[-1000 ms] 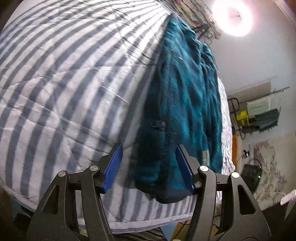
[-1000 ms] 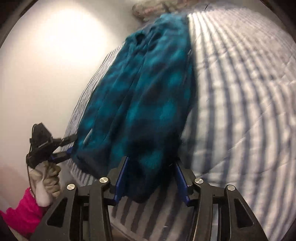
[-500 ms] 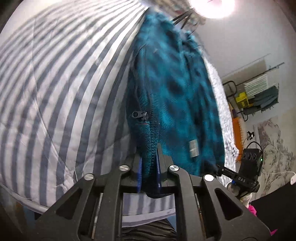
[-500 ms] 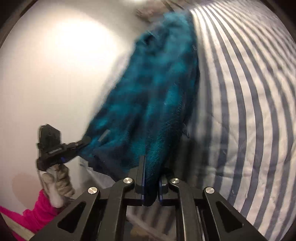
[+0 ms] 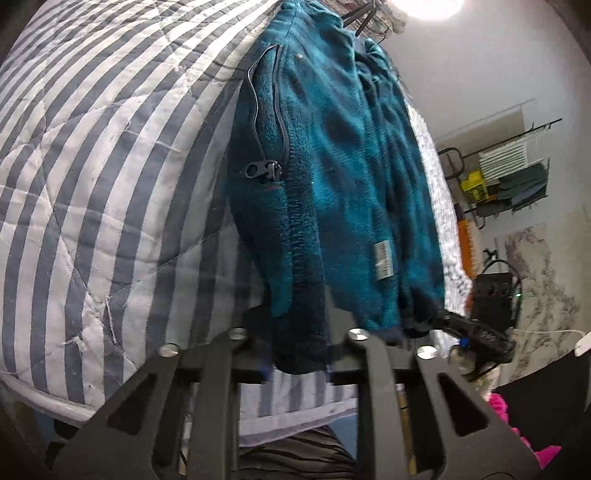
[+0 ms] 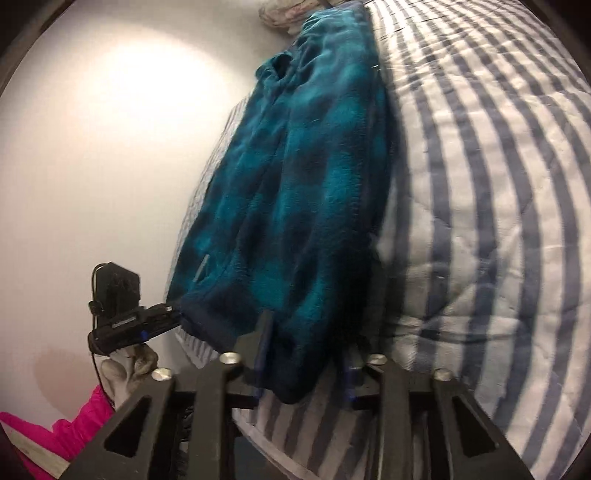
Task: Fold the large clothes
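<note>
Teal fleece jacket [image 5: 343, 177] lies lengthwise away from both claws; left gripper [image 5: 299, 354] and right gripper [image 6: 306, 373] each clamp its near hem corners.

The fleece jacket [image 5: 332, 177] lies lengthwise on the striped quilt [image 5: 110, 147], its hem between both claws.

We see a blown-out ceiling lamp [image 5: 432, 7] glaring at the top of the left wrist view, and on the right wrist view a soft bright patch washing out the white wall [image 6: 122, 122]. Both fisheye pictures bend the striped quilt [image 5: 92, 147] hard and darken to black at the corners. The teal fleece [image 6: 295, 192] is smeared with blur in the right view, sharper in the left, and casts shadow beneath.
</note>
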### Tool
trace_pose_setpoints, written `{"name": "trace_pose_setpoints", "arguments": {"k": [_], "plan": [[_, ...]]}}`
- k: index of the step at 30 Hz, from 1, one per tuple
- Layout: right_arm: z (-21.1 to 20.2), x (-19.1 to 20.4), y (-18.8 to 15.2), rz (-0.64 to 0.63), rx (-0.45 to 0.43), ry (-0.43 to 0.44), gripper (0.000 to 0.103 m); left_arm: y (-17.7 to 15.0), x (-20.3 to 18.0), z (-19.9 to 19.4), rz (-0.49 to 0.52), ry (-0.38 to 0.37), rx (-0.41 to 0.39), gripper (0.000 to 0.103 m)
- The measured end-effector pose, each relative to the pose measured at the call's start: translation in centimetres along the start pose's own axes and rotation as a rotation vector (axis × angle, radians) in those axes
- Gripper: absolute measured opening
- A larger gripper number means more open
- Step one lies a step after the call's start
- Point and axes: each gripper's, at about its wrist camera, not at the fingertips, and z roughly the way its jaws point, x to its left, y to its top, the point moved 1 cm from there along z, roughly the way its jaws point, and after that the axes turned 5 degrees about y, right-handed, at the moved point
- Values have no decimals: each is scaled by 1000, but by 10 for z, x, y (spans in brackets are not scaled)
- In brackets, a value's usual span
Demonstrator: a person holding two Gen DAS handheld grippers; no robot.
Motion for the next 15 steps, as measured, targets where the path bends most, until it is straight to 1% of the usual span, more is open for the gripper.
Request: {"name": "trace_pose_setpoints", "arguments": {"k": [1,3,7,11,15], "plan": [[0,2,1,-6,2,5,15,0,0,-6,-15,-21,-6,15],[-6,5,5,7,-13,53,11,2,-2,-10,-40,-58,-19,14],[-16,9,11,48,-63,142,10,9,-9,-24,-80,-120,-43,14],[-22,15,23,87,-108,215,10,26,-26,-34,-74,-138,-78,13],[-28,25,42,106,-159,252,9,45,-46,-51,-71,-162,-128,13]]}}
